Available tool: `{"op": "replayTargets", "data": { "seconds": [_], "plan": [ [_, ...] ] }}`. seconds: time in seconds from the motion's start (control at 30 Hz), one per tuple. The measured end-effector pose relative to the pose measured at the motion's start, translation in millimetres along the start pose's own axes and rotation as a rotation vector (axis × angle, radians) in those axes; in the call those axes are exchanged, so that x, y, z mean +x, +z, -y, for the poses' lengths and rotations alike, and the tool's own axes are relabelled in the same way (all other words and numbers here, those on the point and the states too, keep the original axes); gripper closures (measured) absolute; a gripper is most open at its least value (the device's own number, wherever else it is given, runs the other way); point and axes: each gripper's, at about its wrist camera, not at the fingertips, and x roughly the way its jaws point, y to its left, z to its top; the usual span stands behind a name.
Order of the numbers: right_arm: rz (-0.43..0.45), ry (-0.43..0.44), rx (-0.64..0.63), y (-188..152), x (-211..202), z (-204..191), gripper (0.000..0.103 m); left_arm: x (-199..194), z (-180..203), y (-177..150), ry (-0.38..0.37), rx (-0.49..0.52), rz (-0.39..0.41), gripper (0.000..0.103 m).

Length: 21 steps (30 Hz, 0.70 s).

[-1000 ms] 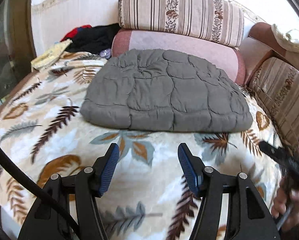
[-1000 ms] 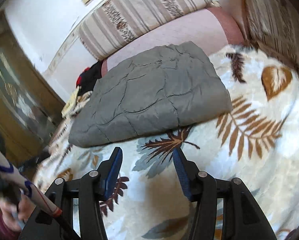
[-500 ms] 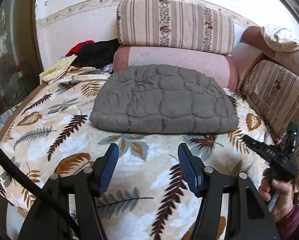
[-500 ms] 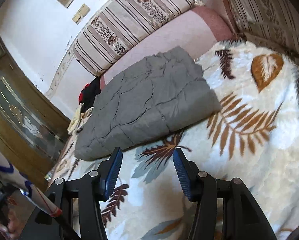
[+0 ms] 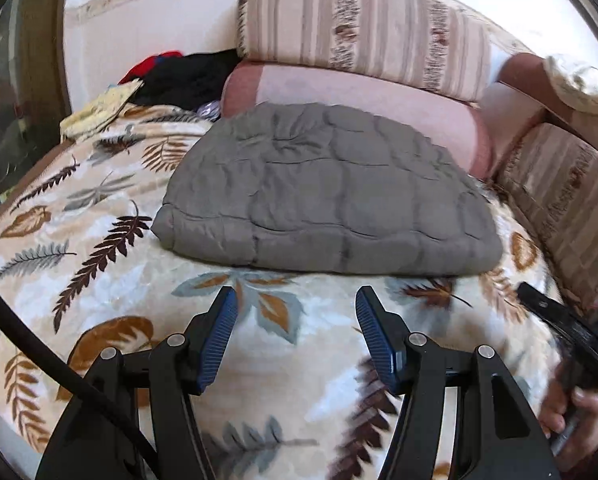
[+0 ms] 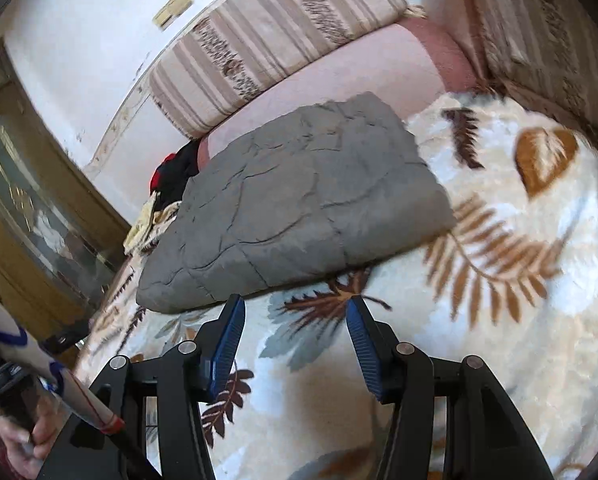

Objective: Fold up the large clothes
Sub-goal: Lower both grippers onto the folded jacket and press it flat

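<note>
- The grey quilted garment [image 5: 331, 196] lies folded into a thick, flat bundle on the bed, toward its far edge, its back side touching the pink bolster [image 5: 363, 112] that runs along that edge.
- Its near folded edge is rounded and puffy; stitched seams cross the top in curved panels.
- Under it is a cream leaf-print blanket [image 5: 99, 240] covering the bed, with brown, tan and grey-blue fronds showing all around the bundle.
- The left tongs [image 5: 297, 336] hang over the blanket just short of the bundle's near edge, blue pads apart, nothing between them.
- The right tongs [image 6: 295, 336] hang likewise near the bundle's near edge, toward its left corner in that view, pads apart and empty, touching no cloth.
- A hand [image 5: 571, 416] at the bed's right side grips the handle of the right tool; another hand [image 6: 23, 436] at the left side grips the other handle.
- A striped cushion [image 5: 363, 28] rests on top of the pink bolster against the wall.
- A second striped cushion [image 5: 567, 208] lines the bed's right edge.
- At the far left corner sits a heap of black and red clothes [image 5: 187, 76] with a pale yellow cloth [image 5: 99, 114] beside it.
- A wooden door with patterned glass [image 6: 27, 200] stands beyond the bed's left side.
</note>
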Motion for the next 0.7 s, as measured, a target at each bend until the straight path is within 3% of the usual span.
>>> {"op": "replayTargets", "data": {
  "seconds": [0.2, 0.37, 0.6, 0.7],
  "plan": [
    [0.055, -0.059, -0.169, 30.0, 33.7, -45.9, 0.046, 55.0, -20.9, 34.2, 0.023, -0.044, 0.019, 0.042],
    [0.078, -0.076, -0.214, 52.6, 69.4, -63.2, 0.046, 96.1, -25.0, 59.8, 0.036, -0.044, 0.028, 0.042],
    [0.026, -0.143, -0.231, 58.2, 118.0, -42.3, 0.046, 144.7, -35.9, 54.7, 0.061, -0.060, 0.023, 0.042],
    [-0.008, -0.167, -0.252, 58.1, 135.1, -36.1, 0.046, 152.4, -31.8, 53.2, 0.078, -0.020, 0.036, 0.040]
  ]
}}
